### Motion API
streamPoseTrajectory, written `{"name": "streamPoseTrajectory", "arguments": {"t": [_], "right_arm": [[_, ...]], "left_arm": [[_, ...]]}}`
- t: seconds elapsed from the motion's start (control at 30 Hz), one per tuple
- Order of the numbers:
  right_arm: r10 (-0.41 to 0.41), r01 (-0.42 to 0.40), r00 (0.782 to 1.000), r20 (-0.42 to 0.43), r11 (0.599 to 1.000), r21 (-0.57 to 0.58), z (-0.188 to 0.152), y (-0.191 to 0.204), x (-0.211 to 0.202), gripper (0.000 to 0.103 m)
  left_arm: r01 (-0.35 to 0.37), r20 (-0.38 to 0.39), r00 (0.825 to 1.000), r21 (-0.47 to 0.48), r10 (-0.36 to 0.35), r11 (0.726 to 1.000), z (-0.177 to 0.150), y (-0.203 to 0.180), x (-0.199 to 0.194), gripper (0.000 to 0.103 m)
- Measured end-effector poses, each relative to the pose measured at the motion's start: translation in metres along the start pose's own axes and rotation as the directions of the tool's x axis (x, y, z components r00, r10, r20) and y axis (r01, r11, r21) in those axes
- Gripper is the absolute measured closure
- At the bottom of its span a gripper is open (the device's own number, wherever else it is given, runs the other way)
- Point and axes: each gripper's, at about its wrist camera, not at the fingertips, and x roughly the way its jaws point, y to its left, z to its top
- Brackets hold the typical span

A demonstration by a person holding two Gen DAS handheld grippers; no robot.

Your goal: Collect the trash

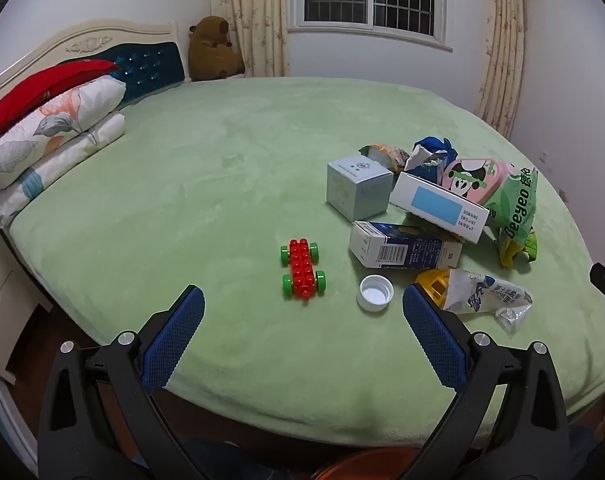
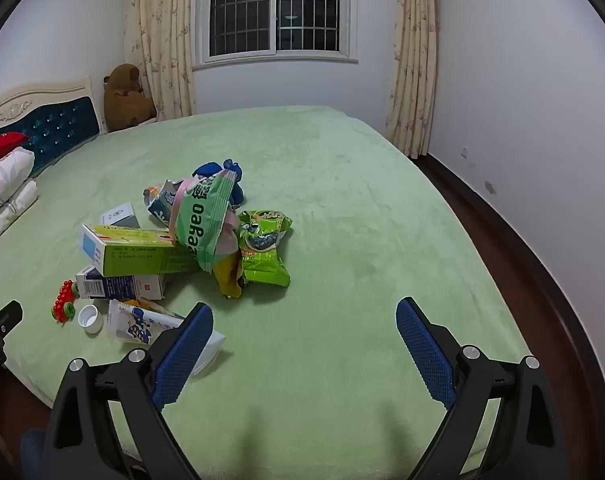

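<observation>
A pile of trash lies on the green bed [image 1: 222,184]: a pale square box [image 1: 356,190], a white and blue box [image 1: 438,206], a dark blue carton [image 1: 402,249], a green Deeyeo wrapper [image 1: 516,208], a clear crumpled wrapper [image 1: 482,298] and a white bottle cap [image 1: 375,293]. My left gripper [image 1: 302,300] is open and empty, just short of the cap. In the right wrist view the pile shows with the green wrapper [image 2: 204,220], a green snack bag [image 2: 264,252] and the cap [image 2: 90,319]. My right gripper [image 2: 304,314] is open and empty, to the right of the pile.
A red and green toy car [image 1: 302,268] sits left of the cap. Pillows [image 1: 54,136] and a headboard [image 1: 150,68] are at the far left. A brown plush bear [image 1: 214,50] sits in the corner. Dark floor [image 2: 542,248] borders the bed on the right.
</observation>
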Motion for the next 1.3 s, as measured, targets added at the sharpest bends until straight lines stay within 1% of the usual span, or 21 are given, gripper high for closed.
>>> {"name": "streamPoseTrajectory", "arguments": {"t": [0.17,0.37,0.43,0.53,0.57,0.83,1.3], "right_arm": [[-0.004,0.004,1.0,-0.004,1.0,0.0,0.0,-0.001,-0.002,0.012],[-0.001,0.001,1.0,-0.018,1.0,-0.006,-0.001,0.002,0.001,0.012],[0.004,-0.004,1.0,-0.021,1.0,-0.003,-0.003,0.008,0.009,0.012],[0.007,-0.007,1.0,-0.022,1.0,-0.004,-0.01,0.014,0.005,0.012],[0.017,-0.017,0.999,-0.029,1.0,0.0,-0.006,0.007,0.002,0.012],[0.06,-0.059,0.997,-0.049,0.998,0.019,-0.007,0.004,0.001,0.012],[0.056,-0.056,0.998,-0.036,0.998,-0.002,-0.005,0.007,-0.005,0.012]], "left_arm": [[-0.008,0.006,1.0,-0.002,0.008,1.0,0.001,0.0,0.0,0.006],[-0.003,-0.002,1.0,-0.013,0.003,1.0,-0.003,0.0,0.004,0.006],[-0.004,-0.002,1.0,-0.014,0.004,1.0,-0.005,0.005,0.003,0.006],[-0.005,-0.003,1.0,-0.011,0.005,1.0,-0.004,0.003,0.002,0.006],[-0.004,-0.003,1.0,-0.011,0.004,1.0,-0.004,0.004,0.002,0.006],[-0.006,-0.002,1.0,-0.012,0.006,1.0,-0.004,0.003,0.001,0.006],[-0.008,-0.006,1.0,-0.012,0.008,1.0,-0.005,0.005,0.001,0.006]]}}
